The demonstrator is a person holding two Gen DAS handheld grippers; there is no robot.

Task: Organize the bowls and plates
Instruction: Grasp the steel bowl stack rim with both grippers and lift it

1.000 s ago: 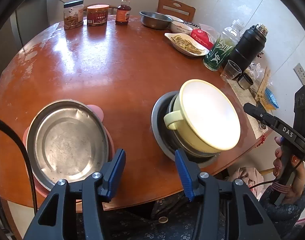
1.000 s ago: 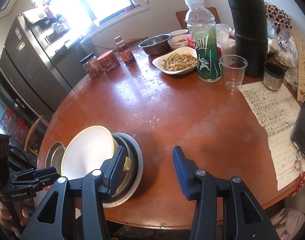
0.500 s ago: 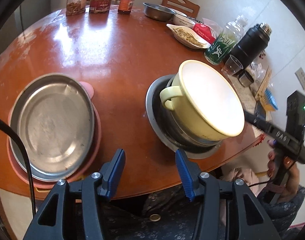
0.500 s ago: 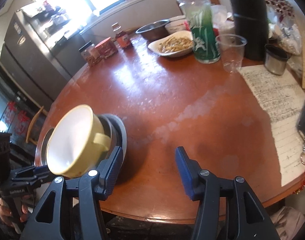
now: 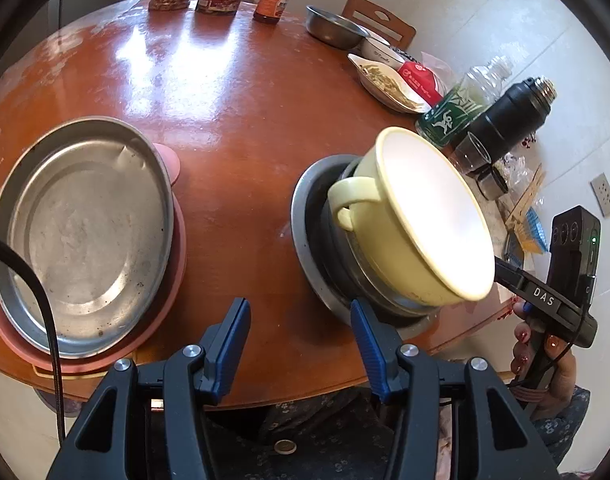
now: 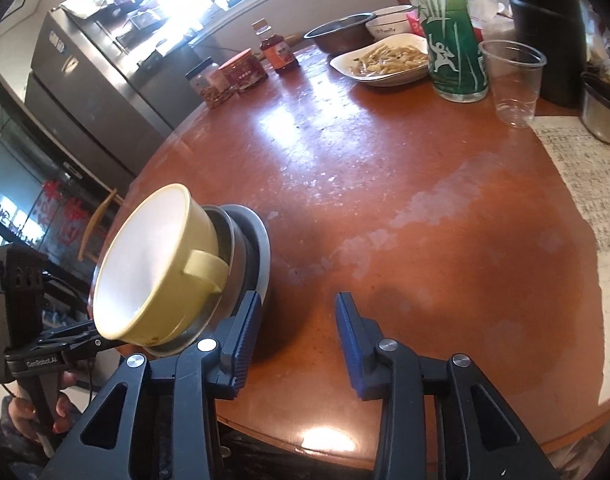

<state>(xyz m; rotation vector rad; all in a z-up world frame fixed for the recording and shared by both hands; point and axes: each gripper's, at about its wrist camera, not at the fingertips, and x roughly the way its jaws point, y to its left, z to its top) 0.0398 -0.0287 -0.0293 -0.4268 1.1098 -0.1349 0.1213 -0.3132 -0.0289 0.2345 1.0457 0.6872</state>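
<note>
Approaching the yellow bowl (image 5: 409, 220) with both grippers empty (right gripper (image 6: 299, 330) closing, left gripper (image 5: 301, 340) parted); next we grasp its rim.

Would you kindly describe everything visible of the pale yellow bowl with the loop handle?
The pale yellow bowl looks like glazed ceramic or enamel, with a white, empty interior, a thin cream rim and one loop handle on its side. It sits tilted atop a stack of grey metal dishes near the edge of the round brown wooden table, nested in the topmost dish. No gripper visibly holds it.
</note>
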